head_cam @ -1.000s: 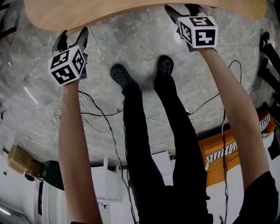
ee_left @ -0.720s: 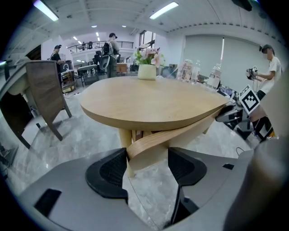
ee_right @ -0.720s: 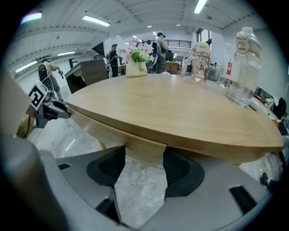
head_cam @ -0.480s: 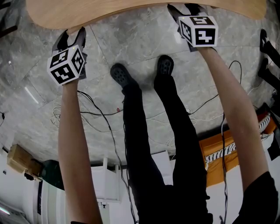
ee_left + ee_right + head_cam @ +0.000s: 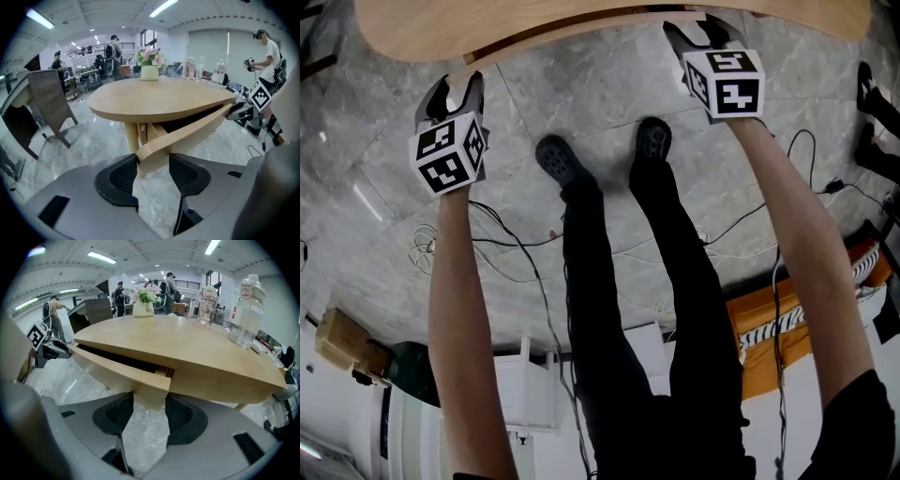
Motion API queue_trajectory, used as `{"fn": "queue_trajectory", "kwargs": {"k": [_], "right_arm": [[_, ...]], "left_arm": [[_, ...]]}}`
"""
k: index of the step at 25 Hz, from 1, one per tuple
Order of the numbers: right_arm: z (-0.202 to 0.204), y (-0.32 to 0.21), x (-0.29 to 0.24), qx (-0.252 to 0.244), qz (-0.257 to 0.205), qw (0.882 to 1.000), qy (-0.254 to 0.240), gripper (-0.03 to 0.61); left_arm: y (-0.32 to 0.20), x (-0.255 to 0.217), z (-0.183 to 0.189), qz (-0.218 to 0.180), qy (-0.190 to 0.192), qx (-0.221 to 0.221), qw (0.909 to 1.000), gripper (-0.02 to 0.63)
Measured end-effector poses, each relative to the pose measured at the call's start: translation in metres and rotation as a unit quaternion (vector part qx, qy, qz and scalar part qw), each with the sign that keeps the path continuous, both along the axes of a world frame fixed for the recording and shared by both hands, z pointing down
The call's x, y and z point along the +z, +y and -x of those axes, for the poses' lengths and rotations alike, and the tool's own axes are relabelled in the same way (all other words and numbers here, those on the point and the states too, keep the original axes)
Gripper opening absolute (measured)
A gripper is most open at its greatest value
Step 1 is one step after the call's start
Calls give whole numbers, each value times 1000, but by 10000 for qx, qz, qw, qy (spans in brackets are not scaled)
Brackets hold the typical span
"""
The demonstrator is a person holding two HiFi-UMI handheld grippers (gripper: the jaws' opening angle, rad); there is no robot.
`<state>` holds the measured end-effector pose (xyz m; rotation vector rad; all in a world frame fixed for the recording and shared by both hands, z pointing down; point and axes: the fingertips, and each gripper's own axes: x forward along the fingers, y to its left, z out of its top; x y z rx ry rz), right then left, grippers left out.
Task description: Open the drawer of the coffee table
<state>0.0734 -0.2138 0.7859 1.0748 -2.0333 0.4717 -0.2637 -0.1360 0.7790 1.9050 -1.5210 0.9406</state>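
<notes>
The coffee table has a pale oval wooden top [image 5: 159,96] with a curved drawer front [image 5: 187,133] beneath it. The drawer stands pulled out a little, with a dark gap behind it. My left gripper [image 5: 153,171] has the drawer front's left end between its closing jaws, both pads against the wood. My right gripper [image 5: 149,411] is also closing, its pads pressed on the right end of the drawer front [image 5: 117,367]. In the head view the left gripper [image 5: 457,86] and right gripper [image 5: 698,30] reach under the table edge [image 5: 487,23].
A flower pot [image 5: 150,71] and several bottles [image 5: 246,315] stand on the tabletop. My shoes [image 5: 558,159] rest on the marble floor between the arms, with cables [image 5: 487,239] behind them. A dark board [image 5: 49,103] leans at the left; another person [image 5: 267,56] stands at the right.
Both grippers have drawn slightly back toward me. A dark gap now shows between the tabletop and the drawer front, which has slid out a little.
</notes>
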Motion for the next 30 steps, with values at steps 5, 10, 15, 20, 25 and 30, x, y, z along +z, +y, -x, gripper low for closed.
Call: {"fn": "queue_trajectory", "kwargs": {"k": [5,10,15,20,25,30], "right_arm": [[-7,24,1,11,133,9999,43,210],[-10,42,2,-4,211,9997,92,209],[-17,62,5,-69,290,9995,140,202],[-22,83,5,-148,324,9992,196,192],[-25,90,7,-173,337,9990,227,189],[-26,92,12,-155,393,9987,278,186]], "left_arm": [[23,1,-5,76,-26,-21,10000,222],[45,2,-9,147,-25,-63,9999,221],[66,4,-15,244,-8,-73,9997,219],[85,4,-19,330,-13,-70,9994,218],[92,5,-21,314,4,-110,9994,219],[94,11,-21,382,-22,-139,9992,219]]}}
